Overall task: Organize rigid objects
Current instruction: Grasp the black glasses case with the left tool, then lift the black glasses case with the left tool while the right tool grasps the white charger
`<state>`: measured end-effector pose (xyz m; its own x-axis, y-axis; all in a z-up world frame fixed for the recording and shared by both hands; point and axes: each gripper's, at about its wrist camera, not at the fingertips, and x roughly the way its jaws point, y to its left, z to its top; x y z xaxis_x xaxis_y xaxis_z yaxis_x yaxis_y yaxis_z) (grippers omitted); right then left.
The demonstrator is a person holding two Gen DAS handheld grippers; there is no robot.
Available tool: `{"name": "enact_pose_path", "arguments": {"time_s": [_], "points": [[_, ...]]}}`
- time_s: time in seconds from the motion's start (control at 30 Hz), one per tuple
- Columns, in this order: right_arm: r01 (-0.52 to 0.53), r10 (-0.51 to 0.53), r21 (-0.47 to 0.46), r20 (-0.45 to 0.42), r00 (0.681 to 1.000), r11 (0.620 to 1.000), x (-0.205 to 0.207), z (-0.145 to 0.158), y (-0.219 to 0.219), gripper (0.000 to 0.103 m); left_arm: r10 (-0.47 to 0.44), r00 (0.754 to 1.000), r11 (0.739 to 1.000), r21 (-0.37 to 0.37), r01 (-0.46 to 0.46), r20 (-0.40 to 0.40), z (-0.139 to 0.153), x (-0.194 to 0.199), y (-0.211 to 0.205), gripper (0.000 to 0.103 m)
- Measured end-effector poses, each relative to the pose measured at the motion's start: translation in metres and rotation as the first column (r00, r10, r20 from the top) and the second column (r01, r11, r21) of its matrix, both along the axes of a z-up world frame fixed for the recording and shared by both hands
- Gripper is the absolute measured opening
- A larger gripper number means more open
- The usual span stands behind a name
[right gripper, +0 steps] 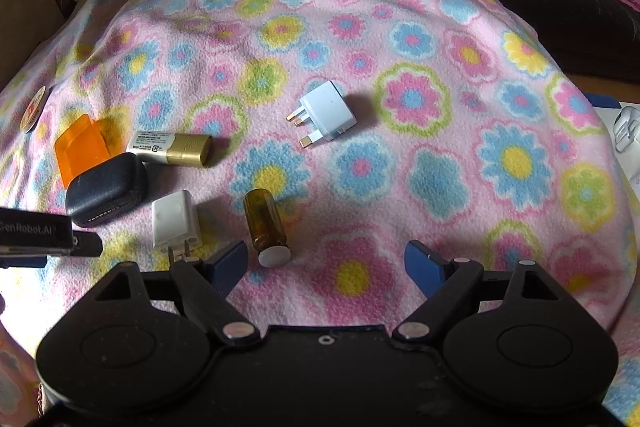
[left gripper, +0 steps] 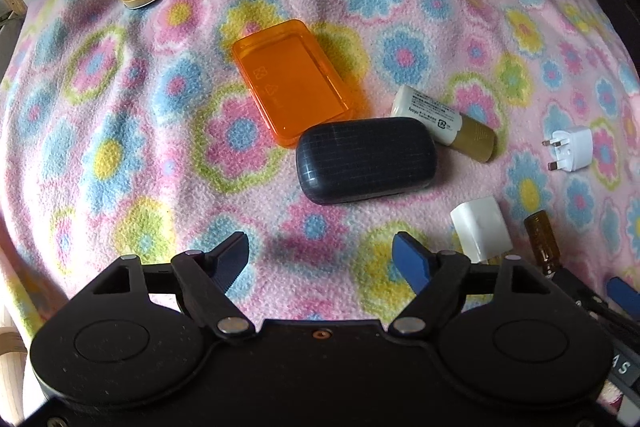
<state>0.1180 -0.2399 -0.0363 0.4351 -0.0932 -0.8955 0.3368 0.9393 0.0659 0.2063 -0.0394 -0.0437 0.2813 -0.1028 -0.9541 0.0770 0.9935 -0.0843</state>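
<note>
Both of your tongs hang released above the blanket [left gripper: 120,115] with nothing between the pads: the left tongs [left gripper: 320,259] just short of the dark case [left gripper: 366,159], the right tongs [right gripper: 326,263] beside the brown vial [right gripper: 266,223]. The case lies near the middle, touching the orange box [left gripper: 294,81] and the white tube [left gripper: 444,123]. It looks stiff and light, with rounded, likely slick sides; take it across its short width, low, so it cannot squirt out. The vial lies on its side and will probably roll, and may be glass; grip the body gently, across its width. Two white plugs [right gripper: 328,113] lie apart nearby.
</note>
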Motion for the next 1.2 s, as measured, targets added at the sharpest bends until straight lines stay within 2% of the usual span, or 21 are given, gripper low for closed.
{"name": "enact_pose_path", "arguments": {"time_s": [0.1, 0.3, 0.43, 0.7, 0.83, 1.03, 1.2], "points": [[-0.006, 0.006, 0.003, -0.004, 1.000, 1.000, 0.001, -0.001, 0.001, 0.086, 0.030, 1.000, 0.999, -0.034, -0.030, 0.000, 0.002, 0.006, -0.002, 0.079], [-0.026, 0.026, -0.001, -0.010, 1.000, 1.000, 0.002, -0.001, 0.004, 0.086, 0.080, 0.996, 0.996, -0.050, -0.078, 0.039, 0.005, 0.024, -0.014, 0.081], [-0.033, 0.033, 0.002, -0.014, 0.999, 0.999, 0.003, -0.002, 0.005, 0.086, 0.087, 0.994, 0.996, -0.028, -0.086, 0.058, 0.003, 0.034, -0.023, 0.091], [-0.052, 0.052, 0.001, -0.021, 0.998, 0.999, 0.005, -0.004, 0.007, 0.086, 0.091, 0.996, 0.996, -0.017, -0.091, 0.011, -0.017, 0.047, -0.032, 0.091], [-0.068, 0.068, -0.005, -0.012, 0.998, 0.998, 0.005, -0.003, 0.010, 0.086, 0.088, 0.996, 0.996, -0.031, -0.088, -0.025, -0.027, 0.051, -0.033, 0.087], [-0.107, 0.107, -0.031, 0.010, 0.994, 0.994, 0.006, 0.002, 0.017, 0.086, 0.058, 0.998, 0.997, -0.047, -0.059, -0.006, -0.025, 0.047, -0.027, 0.086], [-0.116, 0.116, -0.007, 0.040, 0.992, 0.993, 0.008, 0.011, 0.018, 0.086, 0.042, 0.999, 0.997, -0.063, -0.041, 0.015, -0.014, 0.040, -0.016, 0.086]]}}
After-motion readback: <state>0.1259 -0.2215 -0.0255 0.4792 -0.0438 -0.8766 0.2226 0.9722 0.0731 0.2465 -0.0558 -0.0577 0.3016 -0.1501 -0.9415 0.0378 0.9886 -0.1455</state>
